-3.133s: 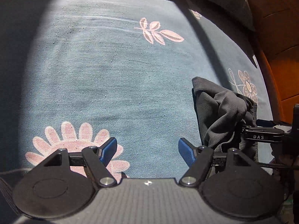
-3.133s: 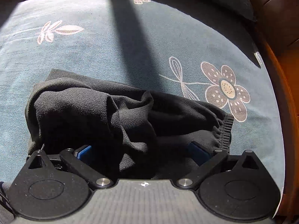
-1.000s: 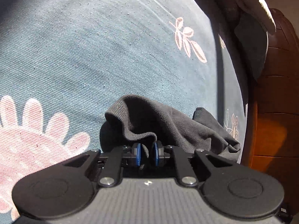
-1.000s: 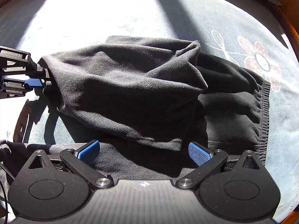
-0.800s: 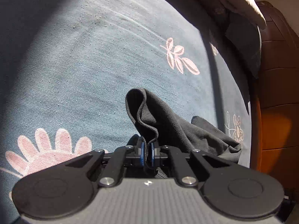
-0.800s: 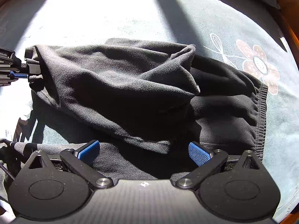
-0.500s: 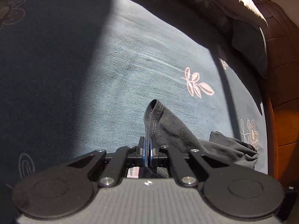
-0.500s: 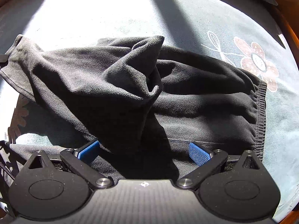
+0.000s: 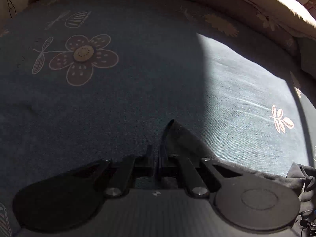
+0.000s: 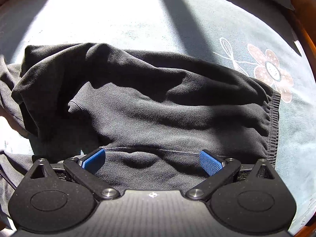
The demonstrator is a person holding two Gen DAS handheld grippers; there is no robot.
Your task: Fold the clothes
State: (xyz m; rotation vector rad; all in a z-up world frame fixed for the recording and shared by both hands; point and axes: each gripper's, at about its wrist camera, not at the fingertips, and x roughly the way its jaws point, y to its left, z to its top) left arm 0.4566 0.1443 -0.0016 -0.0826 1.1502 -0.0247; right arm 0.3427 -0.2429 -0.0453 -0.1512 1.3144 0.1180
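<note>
A black fleece garment with a ribbed waistband at its right lies rumpled on a blue-grey floral bedspread. My right gripper hangs open just above its near part, blue pads spread wide with cloth beneath them. In the left wrist view my left gripper is shut on a corner of the same black garment, which rises in a point between the fingers and trails off to the right. That gripper sits in shadow.
The bedspread carries flower prints and a leaf print. A tan cushion or pillow edge runs along the far side. A brown wooden frame curves along the right edge.
My left gripper has pulled the held corner leftward into the shadowed part of the bed, stretching the garment out. The folded flap seen from the right has opened and flattened. The right gripper stays open.
</note>
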